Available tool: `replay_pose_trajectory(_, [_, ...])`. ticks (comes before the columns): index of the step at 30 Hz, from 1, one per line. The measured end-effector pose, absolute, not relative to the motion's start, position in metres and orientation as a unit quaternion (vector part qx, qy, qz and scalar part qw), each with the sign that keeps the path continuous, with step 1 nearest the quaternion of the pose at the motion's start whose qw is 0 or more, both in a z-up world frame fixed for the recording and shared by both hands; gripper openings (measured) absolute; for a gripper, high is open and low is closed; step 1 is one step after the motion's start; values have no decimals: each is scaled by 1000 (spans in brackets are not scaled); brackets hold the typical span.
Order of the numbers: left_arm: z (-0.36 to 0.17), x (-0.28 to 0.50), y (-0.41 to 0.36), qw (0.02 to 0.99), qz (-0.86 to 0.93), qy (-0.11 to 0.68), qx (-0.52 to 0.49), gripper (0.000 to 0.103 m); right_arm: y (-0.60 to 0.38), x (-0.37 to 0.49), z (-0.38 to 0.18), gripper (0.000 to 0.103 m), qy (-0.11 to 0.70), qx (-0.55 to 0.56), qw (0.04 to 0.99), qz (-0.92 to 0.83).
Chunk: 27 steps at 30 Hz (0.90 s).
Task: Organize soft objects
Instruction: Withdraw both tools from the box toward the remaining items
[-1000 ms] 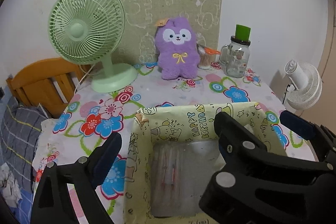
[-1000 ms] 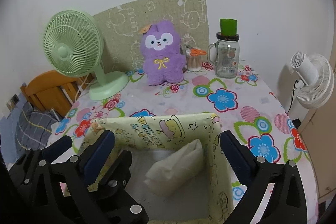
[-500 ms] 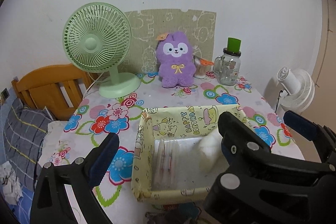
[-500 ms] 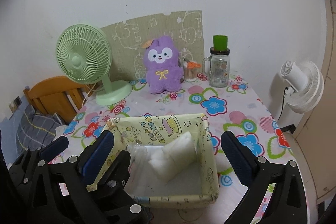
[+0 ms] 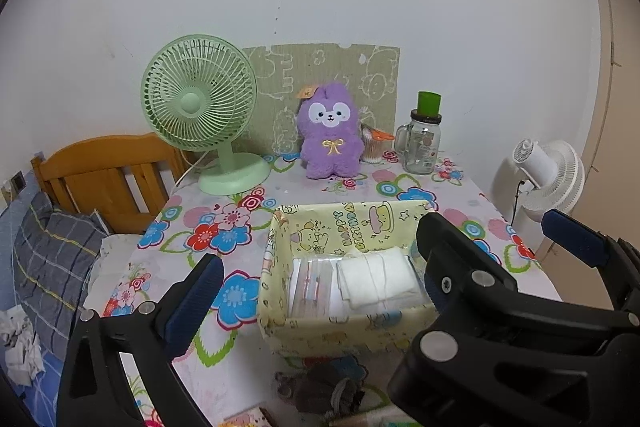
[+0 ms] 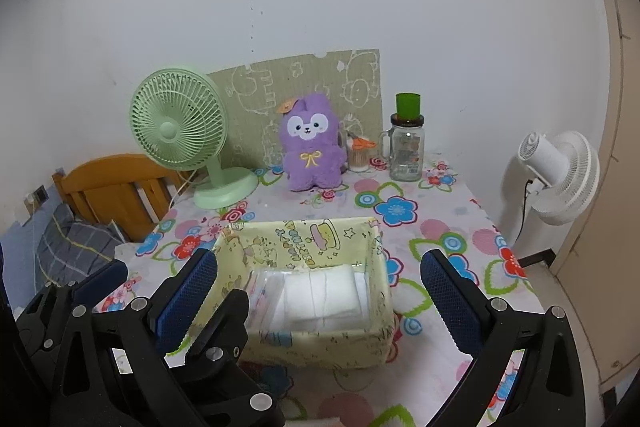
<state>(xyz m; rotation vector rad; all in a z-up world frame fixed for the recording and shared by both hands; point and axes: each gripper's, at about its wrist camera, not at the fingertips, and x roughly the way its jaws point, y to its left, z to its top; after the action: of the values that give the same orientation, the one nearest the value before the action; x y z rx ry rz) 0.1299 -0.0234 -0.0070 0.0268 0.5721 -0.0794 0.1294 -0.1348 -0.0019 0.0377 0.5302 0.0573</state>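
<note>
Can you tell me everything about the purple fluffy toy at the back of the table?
The purple plush toy looks soft and furry, with a white face patch, dark eyes, a tiny nose and a yellow bow on its chest. An orange tag sits by one ear. It stands upright on the flowery tablecloth, facing us, in front of the green patterned board, between the green fan and the glass jar.

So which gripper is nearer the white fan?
Right. The right gripper hovers on the side of the table toward the white fan; the left gripper, its empty jaws opening, is beyond it, farther away.

Black grippers [image 6: 318, 291], blue textured pads, silver screws
</note>
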Motion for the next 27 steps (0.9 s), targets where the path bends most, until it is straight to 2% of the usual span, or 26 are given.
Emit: replay_pose_trajectory(27, [-26,50,-24,966,-26,257,-8,101,-138,45,-15,103,246,-5,969,27])
